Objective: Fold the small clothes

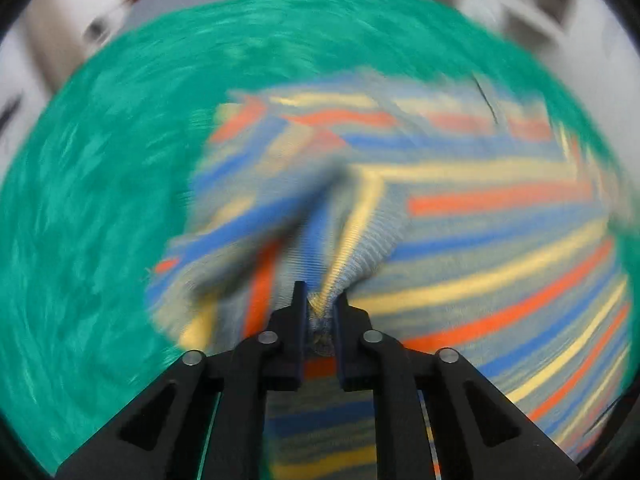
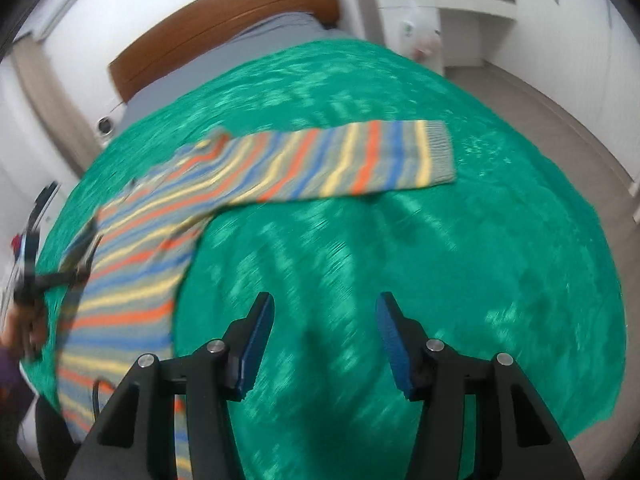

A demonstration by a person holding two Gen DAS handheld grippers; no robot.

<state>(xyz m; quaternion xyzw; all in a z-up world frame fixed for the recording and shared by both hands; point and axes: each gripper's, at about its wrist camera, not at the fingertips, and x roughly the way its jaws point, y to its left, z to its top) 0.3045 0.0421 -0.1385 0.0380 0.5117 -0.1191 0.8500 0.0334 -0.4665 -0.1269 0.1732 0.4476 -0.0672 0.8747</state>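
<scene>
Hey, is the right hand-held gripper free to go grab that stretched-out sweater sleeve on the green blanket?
Probably yes. The right hand-held gripper is open and empty over bare green blanket, and the sleeve lies flat ahead with nothing between. The left hand-held gripper pinches the sweater elsewhere.

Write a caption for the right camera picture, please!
Open right gripper hovers over green blanket; striped sweater lies spread to its left.
</scene>
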